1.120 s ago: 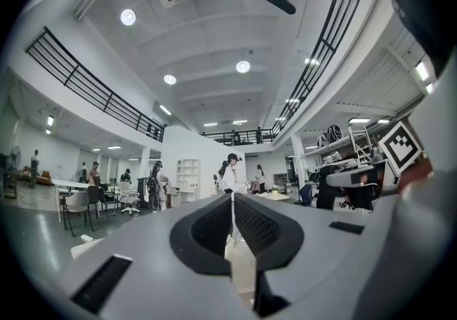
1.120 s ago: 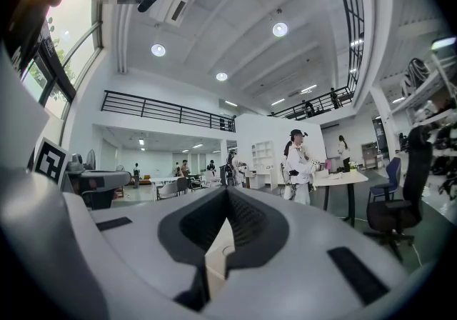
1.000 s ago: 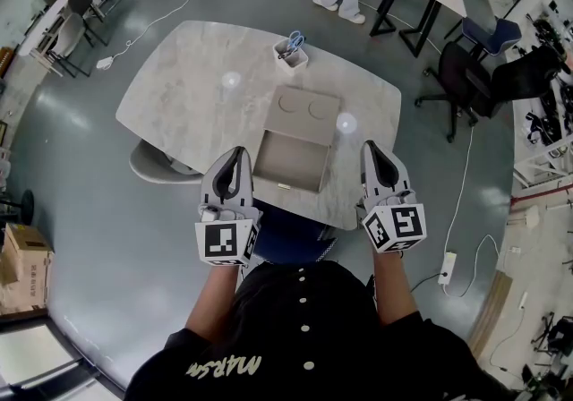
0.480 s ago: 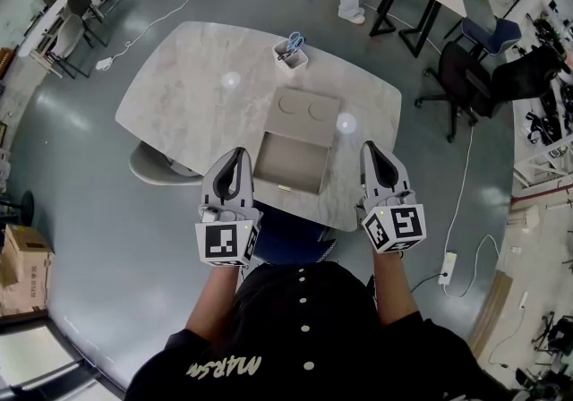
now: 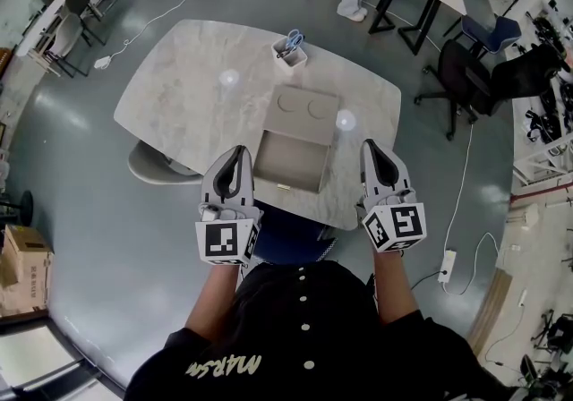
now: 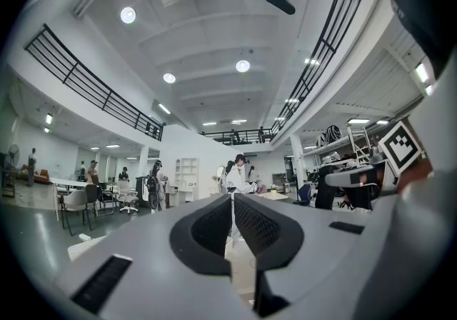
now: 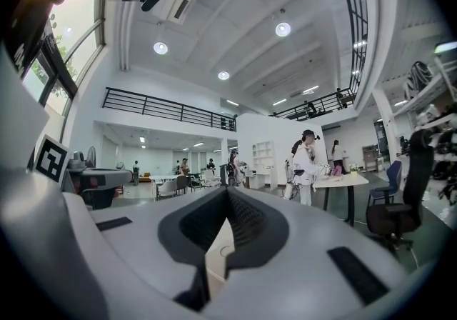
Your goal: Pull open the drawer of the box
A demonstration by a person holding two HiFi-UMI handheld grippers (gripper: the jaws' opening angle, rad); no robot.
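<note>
Neither gripper has shifted: left gripper (image 5: pixel 235 156) and right gripper (image 5: pixel 372 149), jaws together on nothing, flank the shallow drawer (image 5: pixel 288 160) standing pulled out lengthwise toward them from the beige cardboard box (image 5: pixel 309 107), left nearer.

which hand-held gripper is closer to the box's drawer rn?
Left. The left hand-held gripper sits just off the drawer's left edge. The right hand-held gripper is out to its right, with a wider strip of table between. Neither touches it.
</note>
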